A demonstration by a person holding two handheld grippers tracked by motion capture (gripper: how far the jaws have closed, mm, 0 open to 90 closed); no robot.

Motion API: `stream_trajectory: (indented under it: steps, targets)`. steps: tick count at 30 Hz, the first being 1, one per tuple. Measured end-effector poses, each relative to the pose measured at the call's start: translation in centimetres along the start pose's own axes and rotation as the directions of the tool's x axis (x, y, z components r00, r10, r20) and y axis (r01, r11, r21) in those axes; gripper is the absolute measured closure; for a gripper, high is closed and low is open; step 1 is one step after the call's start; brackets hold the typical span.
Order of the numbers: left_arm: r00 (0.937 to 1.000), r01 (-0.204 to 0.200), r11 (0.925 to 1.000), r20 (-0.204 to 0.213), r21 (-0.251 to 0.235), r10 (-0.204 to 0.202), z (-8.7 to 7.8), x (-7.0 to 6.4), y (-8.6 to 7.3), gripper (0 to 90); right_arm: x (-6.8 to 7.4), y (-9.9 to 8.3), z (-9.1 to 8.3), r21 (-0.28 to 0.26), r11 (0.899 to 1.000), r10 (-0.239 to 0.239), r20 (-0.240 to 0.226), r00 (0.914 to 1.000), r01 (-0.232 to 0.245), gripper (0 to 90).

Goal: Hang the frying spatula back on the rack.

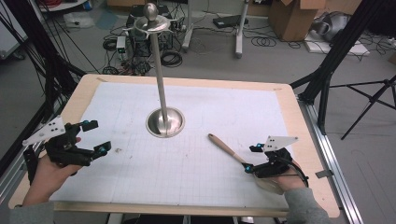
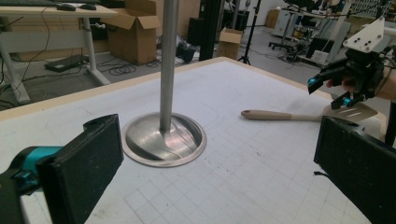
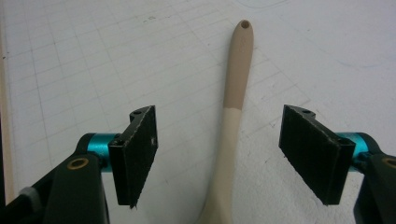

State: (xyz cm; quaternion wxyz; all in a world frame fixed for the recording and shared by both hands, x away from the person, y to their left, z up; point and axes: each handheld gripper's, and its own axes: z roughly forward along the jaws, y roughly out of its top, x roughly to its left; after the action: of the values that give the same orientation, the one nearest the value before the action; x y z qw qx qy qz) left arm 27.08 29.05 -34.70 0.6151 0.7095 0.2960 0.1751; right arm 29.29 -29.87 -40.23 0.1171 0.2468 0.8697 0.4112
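Note:
A spatula [image 1: 226, 148] with a beige handle lies on the white grid mat [image 1: 219, 98] at the right, its handle end toward the middle. My right gripper [image 1: 251, 158] is open, its jaws on either side of the spatula's [image 3: 237, 70] handle without touching it; in its own view the right gripper [image 3: 224, 154] straddles the shaft near the head. A steel stand [image 1: 165, 122] with a round base and a tall pole stands mid-table. My left gripper [image 1: 99, 136] hovers open at the left, holding nothing. From the left gripper [image 2: 224, 177] I see the stand [image 2: 163, 140], the spatula [image 2: 280, 115] and the right gripper [image 2: 334, 91].
The mat lies on a wooden tabletop [image 1: 292, 112]. The pole carries a disc and ball [image 1: 152, 21] at its top. On the floor behind are cables, cardboard boxes [image 1: 299, 16] and tripod legs [image 1: 369, 102]. Black frame posts [image 1: 37, 65] stand to the left.

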Motion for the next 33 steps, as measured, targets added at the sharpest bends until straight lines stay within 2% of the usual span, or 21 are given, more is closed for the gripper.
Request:
stream_trajectory:
  steps: [5, 16, 33]
  targets:
    - [1.0, 0.008, 1.0, -0.003, 0.004, -0.008, 0.0, 0.2, -0.2, 1.7, -0.2, 0.1, 0.1, -0.006, 1.0, 0.016, 0.006, 0.9999, -0.016, 27.2]
    - [1.0, 0.005, 0.9999, -0.007, 0.01, -0.005, 0.0, 0.1, -0.2, 1.7, -0.2, 0.2, 0.5, 0.013, 1.0, 0.018, 0.023, 0.9996, -0.018, 26.7]
    - [1.0, 0.0, 0.9999, -0.008, 0.016, 0.001, 0.2, 0.0, -0.2, 1.7, -0.2, 0.0, 1.2, 0.084, 0.996, 0.01, 0.036, 0.9993, -0.013, 27.0]
